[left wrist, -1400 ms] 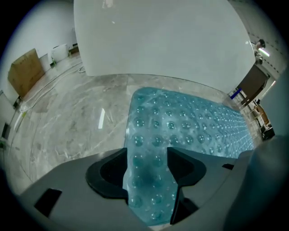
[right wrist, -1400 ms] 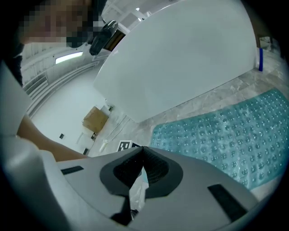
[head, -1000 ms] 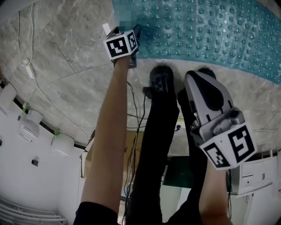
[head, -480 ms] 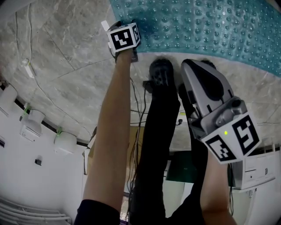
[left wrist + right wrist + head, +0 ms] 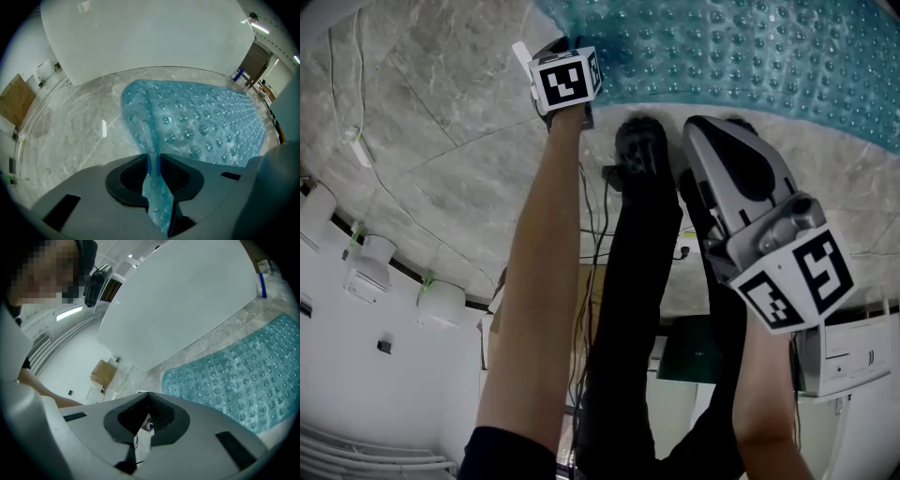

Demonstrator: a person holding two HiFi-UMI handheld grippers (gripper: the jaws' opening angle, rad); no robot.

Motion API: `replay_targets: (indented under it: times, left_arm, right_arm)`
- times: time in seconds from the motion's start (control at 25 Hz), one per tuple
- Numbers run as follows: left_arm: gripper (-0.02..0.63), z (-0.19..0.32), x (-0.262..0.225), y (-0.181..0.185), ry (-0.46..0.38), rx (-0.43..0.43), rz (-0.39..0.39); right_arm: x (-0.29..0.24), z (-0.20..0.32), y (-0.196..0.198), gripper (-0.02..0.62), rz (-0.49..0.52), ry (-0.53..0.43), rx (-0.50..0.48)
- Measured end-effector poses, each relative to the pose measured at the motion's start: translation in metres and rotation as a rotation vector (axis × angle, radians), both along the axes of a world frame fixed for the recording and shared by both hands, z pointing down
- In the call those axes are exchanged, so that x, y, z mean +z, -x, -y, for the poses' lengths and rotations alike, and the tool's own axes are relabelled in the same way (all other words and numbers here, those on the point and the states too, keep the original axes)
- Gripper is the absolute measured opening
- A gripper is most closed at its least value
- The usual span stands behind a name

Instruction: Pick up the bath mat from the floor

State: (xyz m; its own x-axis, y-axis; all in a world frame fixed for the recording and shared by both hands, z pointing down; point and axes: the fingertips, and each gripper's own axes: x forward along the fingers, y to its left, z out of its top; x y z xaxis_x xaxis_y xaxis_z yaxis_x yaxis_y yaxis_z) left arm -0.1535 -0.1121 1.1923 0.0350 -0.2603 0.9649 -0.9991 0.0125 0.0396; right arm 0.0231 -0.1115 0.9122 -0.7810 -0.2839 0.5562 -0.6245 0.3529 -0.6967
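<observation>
From the head view I am not seeing the fingers of my left gripper (image 5: 567, 47) at all. Its marker cube (image 5: 565, 80) is covering them at the near corner of the bath mat (image 5: 750, 56), and the mat is running off the top and right edges of that picture. My right gripper (image 5: 701, 131) is pointing away from the camera there, so from above it is hard to make out whether its fingers are meeting.

The left gripper view is showing what the head view is hiding. My left gripper (image 5: 152, 157) is clamping its fingers (image 5: 126, 176) on a thin raised fold of the blue, bubble-covered bath mat (image 5: 211, 126). The rest of the mat is spreading away over the marble floor (image 5: 79, 136).

The right gripper view is showing my right gripper (image 5: 149, 399) with its fingers (image 5: 161, 413) pressing tip to tip on nothing. The mat (image 5: 234, 376) is lying off to the right in that view, apart from them.

My left arm (image 5: 534, 281) is reaching out straight, forearm bare, down to the mat's corner. My right arm (image 5: 764, 394) is holding its gripper nearer my body, beside my black shoe (image 5: 642, 159), with the fingers aiming toward the mat's near edge.
</observation>
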Motion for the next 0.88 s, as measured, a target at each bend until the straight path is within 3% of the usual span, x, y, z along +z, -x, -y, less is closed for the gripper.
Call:
replay_targets:
  times: [0.2,0.4,0.64,0.88]
  left_arm:
    - [0.064,0.001,-0.031,-0.016,0.002,0.003,-0.005]
    - [0.057,0.002,-0.083,-0.034,-0.007,0.033,-0.078]
    - [0.048,0.009,-0.169,-0.082,-0.033,0.107,-0.172]
    - [0.043,0.012,-0.268,-0.134,-0.038,0.162,-0.25]
  right_arm:
    - [0.005,-0.009,-0.019,0.012,-0.058,-0.062,-0.066]
    - [-0.02,-0.003,-0.041,0.012,-0.089,-0.102,-0.013]
    - [-0.096,0.006,-0.051,0.012,-0.079,-0.155,-0.04]
    - [-0.201,0.024,-0.088,0.012,-0.1,-0.208,0.004]
